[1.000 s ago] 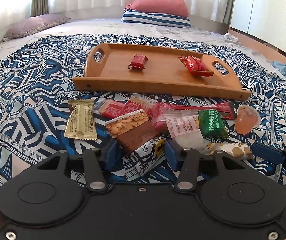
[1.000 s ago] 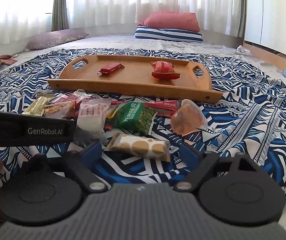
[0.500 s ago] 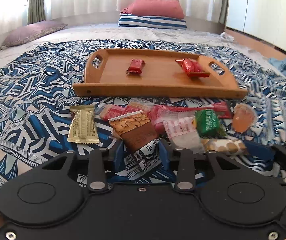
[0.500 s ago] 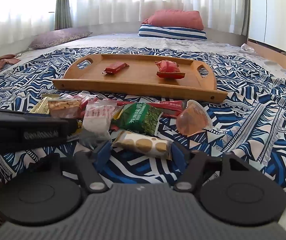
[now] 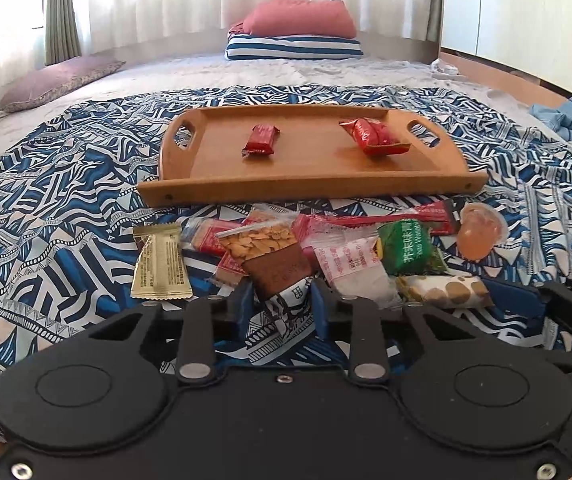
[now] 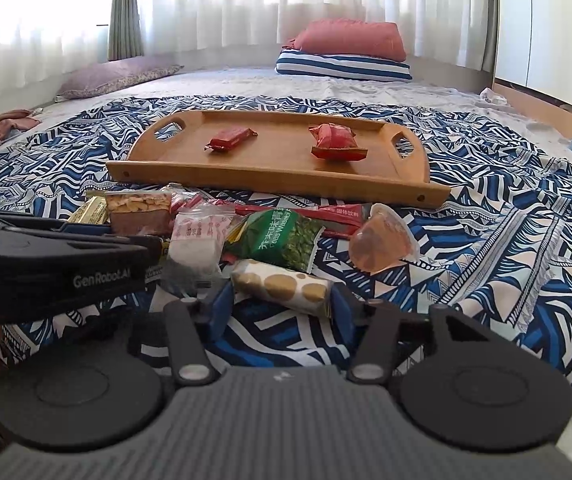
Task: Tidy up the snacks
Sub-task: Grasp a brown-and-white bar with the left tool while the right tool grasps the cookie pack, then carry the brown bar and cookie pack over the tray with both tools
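Snacks lie in a loose heap on the patterned bedspread (image 5: 66, 216), just this side of the wooden tray (image 5: 310, 184), which sits at 12 o'clock from both of your claws.

Your left claw (image 5: 282, 300) is closing, its blue fingers (image 5: 242, 300) flanking the near end of the brown nut packet (image 5: 274, 256). The packet's lower edge sits between them, at 12 o'clock and very close; whether the pads already press on it you cannot tell from this angle. A gold sachet (image 5: 160, 264) lies at 10 o'clock from that claw, and a white-and-pink pouch (image 5: 354, 264) at 1 o'clock.

Your right claw (image 6: 282, 304) is also closing. The cream biscuit bar with brown dots (image 6: 282, 286) lies crosswise between its fingertips, slightly toward 12 o'clock; the right finger looks to be at the bar's end, the left one beside the other end (contact is not clear). Beyond it, at 12 o'clock, is the green wasabi-pea bag (image 6: 282, 240), and at 1 o'clock the orange jelly cup (image 6: 382, 244), tipped on its side.

Two red packets already rest on the tray: a small bar (image 5: 261, 140) toward its left and a bulkier wrapper (image 5: 372, 136) toward its right, well apart from each other.
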The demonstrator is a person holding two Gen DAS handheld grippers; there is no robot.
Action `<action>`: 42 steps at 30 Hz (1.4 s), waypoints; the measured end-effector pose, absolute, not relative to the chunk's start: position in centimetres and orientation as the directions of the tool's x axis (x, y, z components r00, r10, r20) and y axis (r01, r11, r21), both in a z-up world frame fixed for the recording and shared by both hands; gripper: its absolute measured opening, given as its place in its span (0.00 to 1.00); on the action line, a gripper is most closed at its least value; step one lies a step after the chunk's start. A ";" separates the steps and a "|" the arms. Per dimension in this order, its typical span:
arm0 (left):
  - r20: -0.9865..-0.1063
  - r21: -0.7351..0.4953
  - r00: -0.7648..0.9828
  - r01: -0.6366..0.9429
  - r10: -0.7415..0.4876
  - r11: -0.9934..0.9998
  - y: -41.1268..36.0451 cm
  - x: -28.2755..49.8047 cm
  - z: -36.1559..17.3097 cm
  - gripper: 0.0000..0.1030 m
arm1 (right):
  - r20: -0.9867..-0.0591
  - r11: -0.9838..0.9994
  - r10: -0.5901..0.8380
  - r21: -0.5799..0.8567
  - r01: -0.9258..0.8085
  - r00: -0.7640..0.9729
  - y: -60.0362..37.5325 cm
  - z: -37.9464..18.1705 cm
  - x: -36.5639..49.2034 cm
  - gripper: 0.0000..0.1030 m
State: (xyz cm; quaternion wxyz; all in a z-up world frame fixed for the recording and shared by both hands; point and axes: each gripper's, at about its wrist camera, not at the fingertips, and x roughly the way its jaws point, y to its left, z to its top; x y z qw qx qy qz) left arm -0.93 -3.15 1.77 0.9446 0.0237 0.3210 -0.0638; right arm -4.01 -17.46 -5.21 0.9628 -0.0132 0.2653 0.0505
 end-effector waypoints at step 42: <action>-0.611 -0.197 0.758 0.133 -0.228 0.971 0.3 11.1 7.8 0.23 | -0.443 0.998 0.030 -0.035 -0.050 0.896 -21.4 1.2 5.0 0.54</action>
